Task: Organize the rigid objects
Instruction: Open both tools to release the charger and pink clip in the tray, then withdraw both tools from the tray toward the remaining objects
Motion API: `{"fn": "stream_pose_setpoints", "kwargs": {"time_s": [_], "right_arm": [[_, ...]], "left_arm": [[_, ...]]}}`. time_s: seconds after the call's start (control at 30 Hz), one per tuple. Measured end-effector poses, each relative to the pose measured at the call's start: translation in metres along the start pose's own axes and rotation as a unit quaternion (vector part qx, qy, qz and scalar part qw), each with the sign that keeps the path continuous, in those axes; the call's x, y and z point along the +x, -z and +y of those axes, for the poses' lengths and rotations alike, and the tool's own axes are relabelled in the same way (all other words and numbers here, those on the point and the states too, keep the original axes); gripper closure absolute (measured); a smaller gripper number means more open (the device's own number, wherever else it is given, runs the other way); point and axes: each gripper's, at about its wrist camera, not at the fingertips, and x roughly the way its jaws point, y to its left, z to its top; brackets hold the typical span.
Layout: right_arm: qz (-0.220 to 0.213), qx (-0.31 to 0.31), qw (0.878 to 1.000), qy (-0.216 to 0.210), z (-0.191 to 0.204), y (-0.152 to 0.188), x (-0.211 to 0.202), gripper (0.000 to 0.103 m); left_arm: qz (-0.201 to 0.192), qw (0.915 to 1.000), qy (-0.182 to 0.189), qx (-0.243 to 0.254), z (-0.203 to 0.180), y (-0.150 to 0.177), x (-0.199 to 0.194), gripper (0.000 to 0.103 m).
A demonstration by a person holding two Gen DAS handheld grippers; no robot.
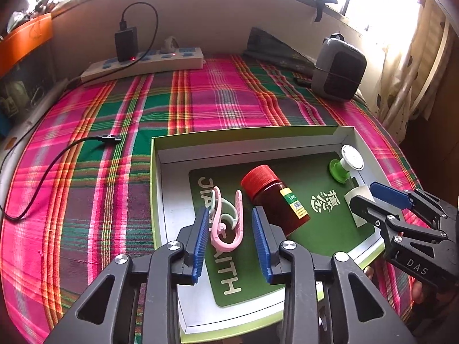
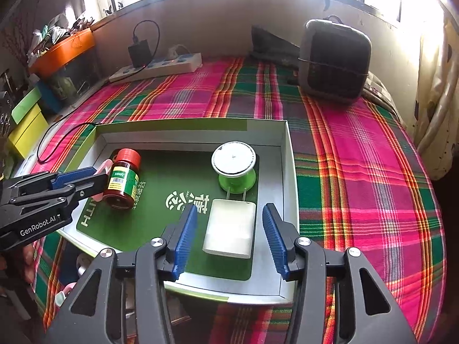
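A shallow white-and-green box lies on the plaid cloth. Inside it, pink and pale plastic clips rest between the pads of my left gripper, which is open with gaps on both sides. Beside them lies a brown bottle with a red cap on its side. A green spool with a white flange sits at the far right corner. A white plug adapter lies flat between the pads of my right gripper, open and not touching it.
A white power strip with a black charger stands at the back, and a loose black cable trails left of the box. A grey heater-like unit stands at the back right. Orange tray and yellow boxes line the left edge.
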Motion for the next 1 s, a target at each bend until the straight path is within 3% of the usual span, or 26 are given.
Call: {"fn": "stream_pose_setpoints", "kwargs": {"time_s": [0.27, 1.0], "right_arm": [[-0.007, 0.001, 1.000, 0.001, 0.001, 0.001, -0.005, 0.054], [-0.032, 0.012, 0.999, -0.010, 0.006, 0.025, -0.049, 0.054]], "left_arm": [[-0.007, 1.0000, -0.003, -0.003, 0.000, 0.002, -0.009, 0.064], [-0.052, 0.9985, 0.000, -0.018, 0.002, 0.032, -0.068, 0.063]]}}
